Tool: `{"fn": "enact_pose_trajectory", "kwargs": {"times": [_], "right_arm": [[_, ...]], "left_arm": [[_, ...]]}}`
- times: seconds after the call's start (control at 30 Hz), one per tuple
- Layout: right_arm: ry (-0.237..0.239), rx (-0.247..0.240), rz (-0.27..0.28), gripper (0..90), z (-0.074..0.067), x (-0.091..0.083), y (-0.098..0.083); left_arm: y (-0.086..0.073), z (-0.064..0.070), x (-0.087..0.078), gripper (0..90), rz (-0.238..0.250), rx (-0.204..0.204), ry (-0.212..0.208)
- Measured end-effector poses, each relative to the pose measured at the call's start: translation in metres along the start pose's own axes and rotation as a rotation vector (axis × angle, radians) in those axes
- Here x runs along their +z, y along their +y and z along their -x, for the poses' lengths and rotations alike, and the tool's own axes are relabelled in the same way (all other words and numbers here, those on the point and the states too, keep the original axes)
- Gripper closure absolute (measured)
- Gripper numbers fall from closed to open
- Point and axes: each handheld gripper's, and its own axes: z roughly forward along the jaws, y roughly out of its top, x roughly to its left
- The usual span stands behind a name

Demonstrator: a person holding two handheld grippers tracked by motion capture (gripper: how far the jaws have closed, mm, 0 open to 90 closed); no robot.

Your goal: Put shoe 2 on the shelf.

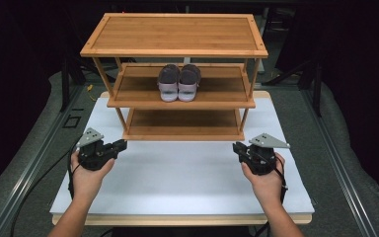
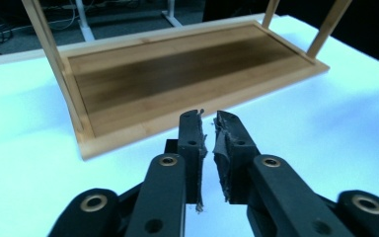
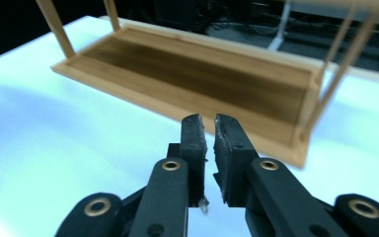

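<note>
A three-tier bamboo shoe rack (image 1: 175,34) stands at the back of the white table top (image 1: 177,173). A pair of small grey and pink shoes (image 1: 179,82) sits on its middle shelf, toes toward me. Its bottom shelf (image 1: 182,126) (image 2: 177,79) (image 3: 202,74) is bare. My left gripper (image 1: 122,144) (image 2: 209,118) hovers low by the rack's front left corner, jaws a narrow slit apart with nothing between them. My right gripper (image 1: 237,147) (image 3: 208,121) mirrors it at the front right corner, jaws also slightly apart and holding nothing.
Thin rack legs (image 2: 54,54) (image 3: 325,94) rise at the corners of the bottom shelf. Grey padded floor (image 1: 345,163) and metal rails (image 1: 39,153) flank the table. Cables (image 1: 44,177) trail from both grippers off the front edge.
</note>
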Motion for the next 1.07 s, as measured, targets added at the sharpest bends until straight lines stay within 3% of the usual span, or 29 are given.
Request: {"fn": "enact_pose_trajectory", "kwargs": {"times": [0.07, 0.13, 0.2, 0.33, 0.43, 0.5, 0.63, 0.8, 1.07], "right_arm": [[-0.012, 0.023, 0.003, 76.5, 0.001, 0.001, -0.01], [0.003, 0.042, -0.014, 73.6, 0.002, 0.004, -0.02], [0.036, 0.043, -0.014, 67.4, 0.002, 0.008, -0.03], [0.009, 0.016, 0.01, 55.8, -0.001, 0.016, -0.05], [-0.012, 0.01, -0.011, 48.1, -0.001, 0.024, -0.058], [-0.019, 0.009, -0.028, 47.2, 0.0, 0.028, -0.061], [-0.024, 0.001, -0.066, 44.6, 0.001, 0.035, -0.068], [-0.033, 0.0, -0.102, 39.2, 0.001, 0.04, -0.072], [-0.07, 0.016, -0.137, 32.7, 0.008, 0.044, -0.074]], "left_arm": [[-0.013, 0.0, 0.0, 78.4, -0.011, -0.011, 0.0], [-0.017, 0.0, 0.0, 75.6, -0.016, -0.017, -0.002], [-0.033, 0.0, 0.003, 70.5, -0.033, -0.013, 0.007], [-0.051, 0.001, 0.01, 62.1, -0.045, -0.002, -0.03], [-0.064, 0.0, 0.017, 54.7, -0.066, 0.022, -0.022], [-0.072, -0.001, 0.022, 49.9, -0.086, 0.015, -0.015], [-0.08, -0.005, 0.03, 43.1, -0.128, -0.01, -0.007], [-0.085, -0.009, 0.035, 38.1, -0.148, -0.025, 0.008], [-0.086, -0.021, 0.03, 31.6, -0.146, -0.068, 0.088]]}}
